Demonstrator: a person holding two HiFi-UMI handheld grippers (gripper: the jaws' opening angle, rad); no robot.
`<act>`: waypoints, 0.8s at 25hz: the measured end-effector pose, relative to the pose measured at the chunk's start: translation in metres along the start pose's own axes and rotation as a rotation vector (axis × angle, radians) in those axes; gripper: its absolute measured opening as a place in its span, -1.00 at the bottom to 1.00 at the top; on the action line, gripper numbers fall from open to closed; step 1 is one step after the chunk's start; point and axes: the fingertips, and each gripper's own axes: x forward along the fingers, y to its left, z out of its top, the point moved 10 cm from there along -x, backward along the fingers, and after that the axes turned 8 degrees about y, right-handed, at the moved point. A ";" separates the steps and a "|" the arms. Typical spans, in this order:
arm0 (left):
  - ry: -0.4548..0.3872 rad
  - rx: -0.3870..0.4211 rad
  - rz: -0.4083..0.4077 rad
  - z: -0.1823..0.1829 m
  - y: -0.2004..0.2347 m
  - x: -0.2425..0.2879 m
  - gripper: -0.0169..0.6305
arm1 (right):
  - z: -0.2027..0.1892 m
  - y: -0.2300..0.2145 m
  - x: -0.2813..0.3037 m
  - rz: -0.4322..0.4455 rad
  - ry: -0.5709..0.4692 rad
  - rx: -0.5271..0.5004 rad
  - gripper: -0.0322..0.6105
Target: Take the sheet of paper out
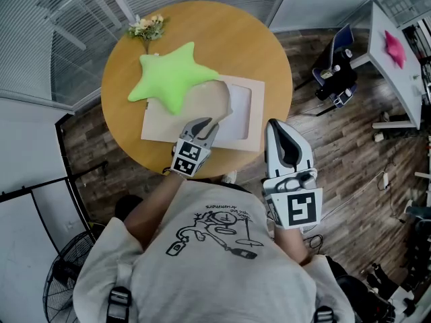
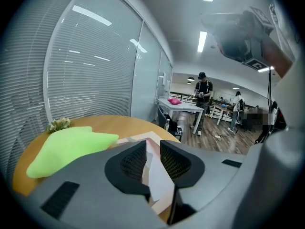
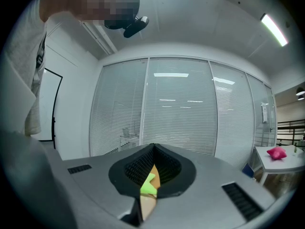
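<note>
A beige folder (image 1: 161, 123) lies on the round wooden table (image 1: 222, 39), and a white sheet of paper (image 1: 241, 113) shows in its window. The folder's cover (image 1: 212, 99) curls upward at the middle. My left gripper (image 1: 209, 124) hangs over the folder's near edge. In the left gripper view its jaws (image 2: 152, 159) stand apart, with the cover's thin edge and the white sheet (image 2: 159, 180) showing in the gap and no pad pressing. My right gripper (image 1: 276, 125) is held off the table's right edge, tips together and empty (image 3: 153, 148).
A green star cushion (image 1: 172, 79) overlaps the folder's far left corner, and a small flower bunch (image 1: 148, 25) lies behind it. A floor fan (image 1: 64, 281) stands at lower left. A white desk (image 1: 394, 49) and a dark chair (image 1: 337, 73) are to the right.
</note>
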 end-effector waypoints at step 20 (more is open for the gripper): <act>0.135 0.034 -0.016 -0.028 0.002 0.047 -0.55 | -0.004 -0.009 0.000 0.008 0.008 -0.006 -0.88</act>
